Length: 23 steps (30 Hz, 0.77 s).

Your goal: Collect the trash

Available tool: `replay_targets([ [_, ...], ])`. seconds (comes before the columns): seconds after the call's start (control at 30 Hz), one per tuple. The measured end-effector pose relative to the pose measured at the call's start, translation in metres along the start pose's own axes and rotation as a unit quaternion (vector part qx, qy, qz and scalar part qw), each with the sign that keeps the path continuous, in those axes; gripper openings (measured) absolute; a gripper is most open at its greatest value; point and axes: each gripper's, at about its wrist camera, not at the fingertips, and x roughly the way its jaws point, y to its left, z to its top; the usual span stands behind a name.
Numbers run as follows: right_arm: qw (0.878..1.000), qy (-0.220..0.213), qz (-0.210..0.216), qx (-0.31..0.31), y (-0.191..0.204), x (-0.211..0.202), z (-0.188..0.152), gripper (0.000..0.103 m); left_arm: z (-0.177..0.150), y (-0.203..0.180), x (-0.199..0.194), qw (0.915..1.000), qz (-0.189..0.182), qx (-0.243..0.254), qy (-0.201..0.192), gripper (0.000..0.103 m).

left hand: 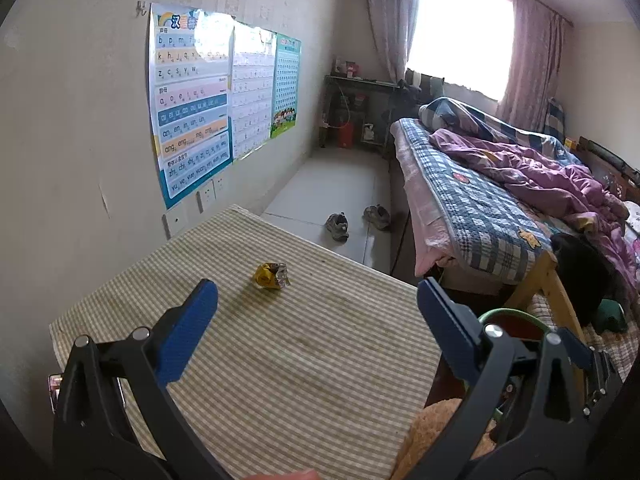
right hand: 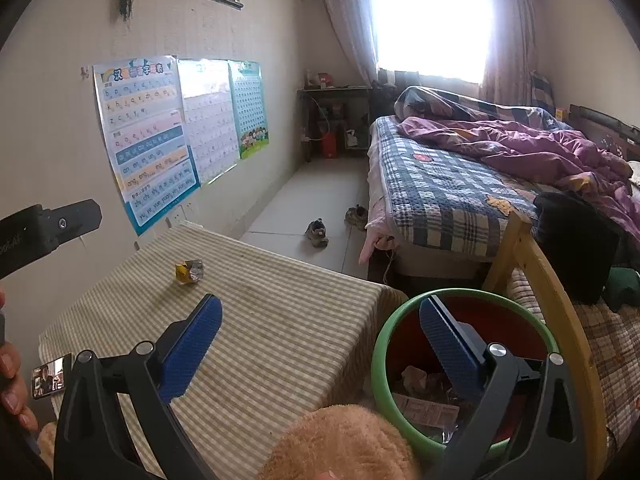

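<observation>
Left wrist: wrapper (left hand: 271, 275) mid-frame on tabletop (left hand: 280, 360), ahead of left claw (left hand: 316, 312), spread wide, empty; right claw (right hand: 320, 320) likewise, above bin (right hand: 378, 344) lower right; risk: light foil skids off under pinch.

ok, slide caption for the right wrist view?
Open right gripper between striped table holding a crumpled yellow wrapper and green-rimmed trash bin.

Pinyin chart (left hand: 190, 100) on wall: rows "b p m", "k h", "z c s y w", "an en in un", "ang eng", "zhi chi shi" read. Neighbouring charts (left hand: 251, 92) illegible.
</observation>
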Motion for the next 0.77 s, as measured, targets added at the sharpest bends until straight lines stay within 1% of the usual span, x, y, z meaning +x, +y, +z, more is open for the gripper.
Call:
replay_targets([
  [0.3,1.0,0.008,0.002,0.001,-0.001,0.003,-0.002,0.096,-0.001,0.0,0.0,1.0,-0.002,-0.001,0.002,0.097],
  [0.37,1.0,0.011,0.003,0.0,-0.001,0.003,-0.003,0.096,-0.002,0.0,0.0,1.0,-0.007,-0.002,0.004,0.098],
  [0.53,1.0,0.028,0.004,0.002,-0.001,0.01,-0.008,0.096,-0.006,0.001,0.004,0.9998,-0.011,-0.006,0.014,0.097],
  [0.67,0.998,0.069,0.014,0.005,0.004,0.026,-0.019,0.096,-0.011,0.019,0.017,0.9982,-0.009,-0.031,0.05,0.098],
  [0.77,0.994,0.104,0.038,0.009,0.019,0.04,-0.029,0.096,-0.023,0.048,0.021,0.9965,0.011,-0.055,0.063,0.098],
])
